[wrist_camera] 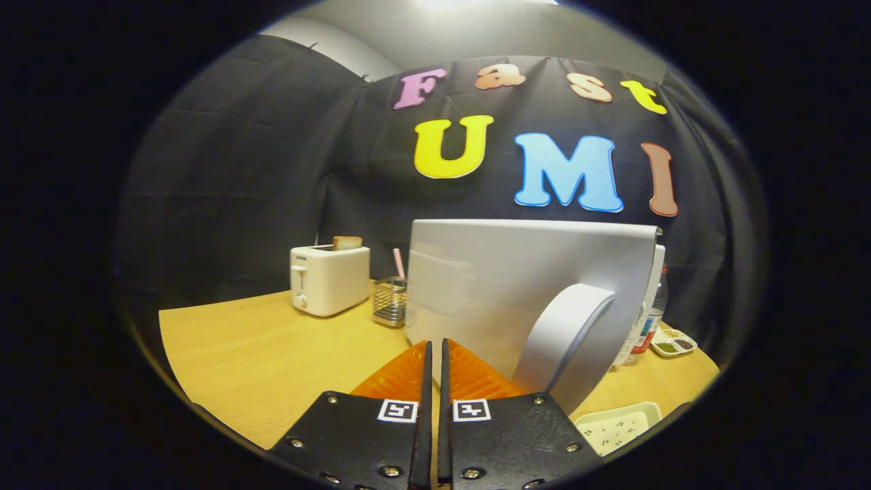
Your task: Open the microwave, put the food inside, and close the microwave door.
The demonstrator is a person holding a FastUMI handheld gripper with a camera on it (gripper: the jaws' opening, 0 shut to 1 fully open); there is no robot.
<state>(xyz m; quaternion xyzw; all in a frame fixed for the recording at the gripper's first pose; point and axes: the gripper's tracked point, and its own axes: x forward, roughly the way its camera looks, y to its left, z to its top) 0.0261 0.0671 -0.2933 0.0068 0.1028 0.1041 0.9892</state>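
- Gripper [435, 350] fingers are pressed together, only a hairline slit between them, nothing held; tips sit right at the lower front of the microwave [531, 286].
- Microwave: pale silver-grey box, middle of the wooden table [258, 354], just ahead of the fingers. Big curved handle [568, 340] runs down its near face, right of the fingertips.
- Door looks shut or nearly so; no cavity visible, so cannot tell for sure. Judged: opening step not yet done.
- Food: not clearly identifiable. A pale tray [619, 425] lies on the table to the right of the gripper, low and near; contents too small to tell. Small divided dish [674, 342] with green and brown bits sits further right, past a bottle [650, 320].
- Risk: fingers closed and left of the handle — pushing forward from here would shove the microwave body instead of hooking the handle; box could slide back on the smooth table.
- Risk: if the door swings out toward the gripper side, it may hit the pale tray or the gripper itself.
- Risk: a hard tug on the handle could drag the whole unit; bottle stands just beside its right side and could tip.
- Left side: white toaster [330, 279] with a slice of toast [347, 242] up, wire mesh holder [390, 301] between it and the microwave — holder is close enough to get bumped if the unit shifts left.
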